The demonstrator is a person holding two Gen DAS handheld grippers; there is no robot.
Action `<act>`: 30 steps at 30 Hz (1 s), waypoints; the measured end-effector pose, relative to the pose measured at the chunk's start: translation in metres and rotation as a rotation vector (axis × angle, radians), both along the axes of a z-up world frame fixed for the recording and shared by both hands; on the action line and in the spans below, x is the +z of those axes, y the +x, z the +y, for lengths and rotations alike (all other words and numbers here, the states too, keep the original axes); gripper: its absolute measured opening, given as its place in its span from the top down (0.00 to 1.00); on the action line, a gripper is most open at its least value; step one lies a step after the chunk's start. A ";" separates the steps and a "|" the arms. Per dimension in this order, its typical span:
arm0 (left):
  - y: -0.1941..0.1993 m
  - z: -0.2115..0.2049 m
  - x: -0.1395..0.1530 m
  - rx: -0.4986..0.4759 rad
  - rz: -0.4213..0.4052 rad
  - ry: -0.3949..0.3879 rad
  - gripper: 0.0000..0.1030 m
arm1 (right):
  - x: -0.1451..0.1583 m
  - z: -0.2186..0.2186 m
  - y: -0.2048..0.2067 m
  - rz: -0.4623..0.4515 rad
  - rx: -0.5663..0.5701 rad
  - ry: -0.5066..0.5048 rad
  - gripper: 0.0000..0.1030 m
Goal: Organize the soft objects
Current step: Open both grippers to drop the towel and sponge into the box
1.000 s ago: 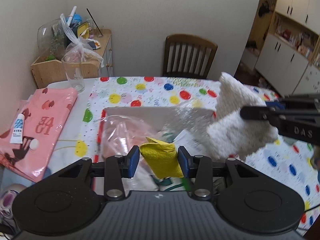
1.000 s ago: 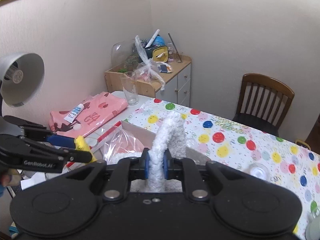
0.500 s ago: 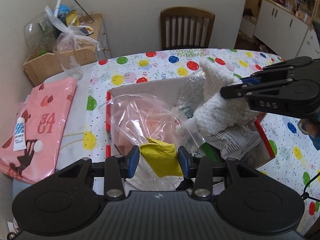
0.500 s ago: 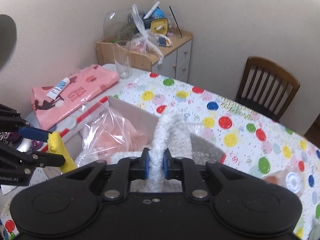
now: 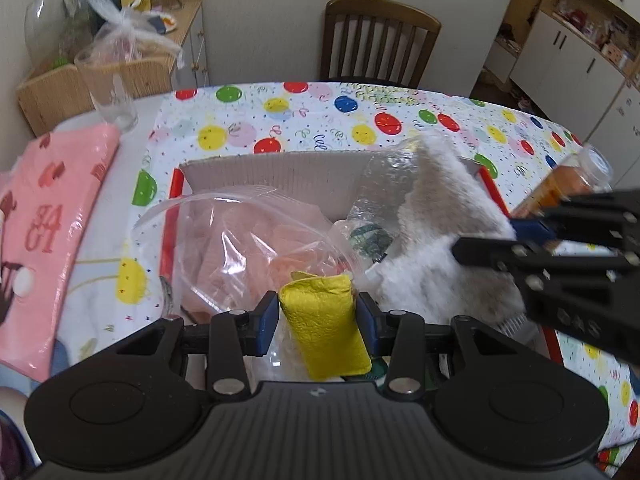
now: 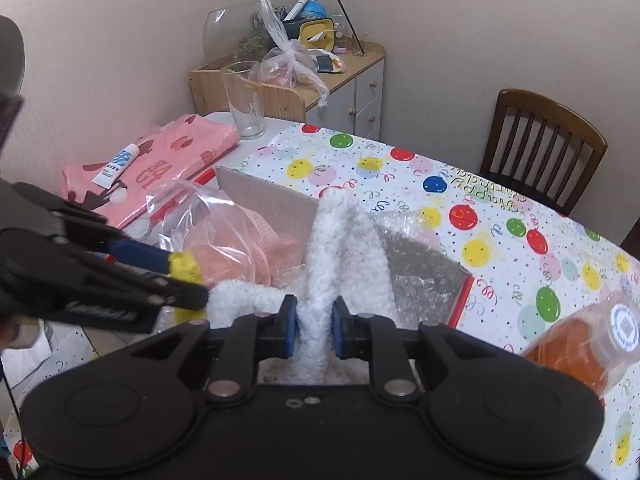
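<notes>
The white fluffy cloth (image 6: 344,240) stands between the blue pads of the right claw (image 6: 315,326), and its free end rises in front of the claw and leans over the cardboard box (image 6: 276,204). The jaws of this claw have just been opening a little, yet the pads lie against the cloth on both sides, so it is clamped on the cloth. The rest of the cloth lies down in the box, below and to the left of the claw. The left claw (image 5: 318,314) is clamped on a yellow sponge cloth (image 5: 324,320), which is folded and sticks up and out between its two blue pads. Just in front of this claw, inside the box, lies a clear plastic bag (image 5: 248,240) with something pink in it, and to the right of the bag there is bubble wrap (image 5: 384,184) against the box wall. In the left wrist view the right claw enters from the right side, with the white cloth hanging from it into the box. The box stands on a tabletop (image 6: 460,200) covered with a balloon pattern. Far ahead and to the left of both claws there is a pink folded package (image 6: 160,160) with a small tube on it, and beside it an empty glass (image 6: 242,98). To the right of the right claw lies an orange bottle (image 6: 588,340) on its side.
</notes>
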State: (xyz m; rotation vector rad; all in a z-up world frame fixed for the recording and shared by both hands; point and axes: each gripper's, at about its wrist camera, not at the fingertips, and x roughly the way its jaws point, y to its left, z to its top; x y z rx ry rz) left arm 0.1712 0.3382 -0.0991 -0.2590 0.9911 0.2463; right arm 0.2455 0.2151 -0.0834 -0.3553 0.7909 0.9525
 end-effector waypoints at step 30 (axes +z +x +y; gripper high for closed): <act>-0.022 -0.010 -0.004 0.082 -0.093 -0.047 0.39 | 0.010 -0.046 -0.021 0.029 -0.073 0.054 0.56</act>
